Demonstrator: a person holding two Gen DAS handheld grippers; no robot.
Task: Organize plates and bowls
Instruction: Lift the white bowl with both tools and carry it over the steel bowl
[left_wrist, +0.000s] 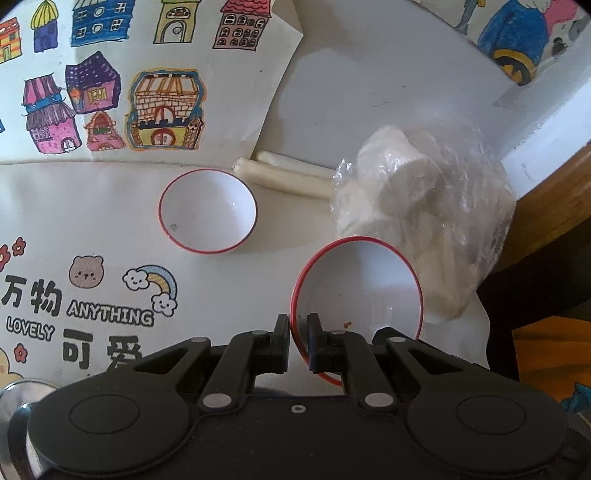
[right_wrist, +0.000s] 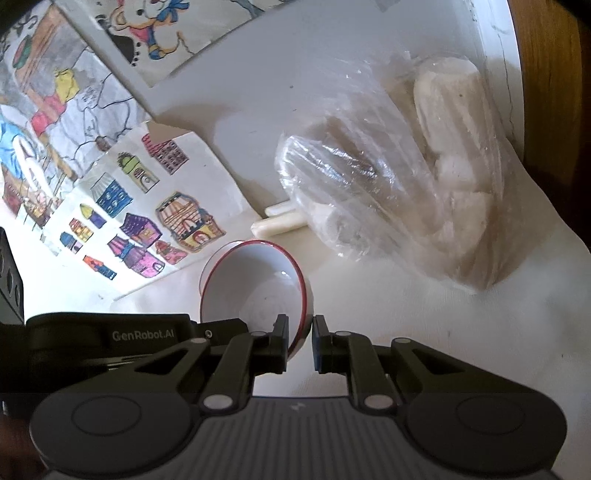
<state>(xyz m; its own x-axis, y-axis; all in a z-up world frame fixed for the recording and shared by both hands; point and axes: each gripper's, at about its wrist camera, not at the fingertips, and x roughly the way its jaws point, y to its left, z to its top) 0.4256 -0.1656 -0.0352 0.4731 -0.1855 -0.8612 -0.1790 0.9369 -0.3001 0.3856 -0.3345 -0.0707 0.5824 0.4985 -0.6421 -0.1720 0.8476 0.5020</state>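
Looks like the carrying step of gathering the bowls. Pinches the near rim of a tilted, red-rimmed carried bowl (left_wrist: 356, 295) in the left tongs (left_wrist: 298, 321), jaws all but closed on the thin wall, one pad inside and one outside, with the bowl raised clear of the counter (left_wrist: 110, 206) just in front of a plastic bag of white rolls (left_wrist: 424, 206). Leaves a second bowl (left_wrist: 207, 211) of the same kind upright on the counter, well apart, just beside two pale sticks (left_wrist: 284, 177) and below the sheet of drawn houses (left_wrist: 147, 74). Clamps likewise with the right tongs (right_wrist: 300, 323), narrowly shut on the lower rim of a clamped bowl (right_wrist: 255, 288) tipped toward the camera; cannot tell whether this is the same bowl as in the left view or another. Probably calls next for bringing the carried bowl over the second bowl, levelling it so that the rims line up, lowering it to nest inside, and only then opening the jaws. Needs care with the tilt and the thin edge grip, since a glazed rim may well slip or swing.
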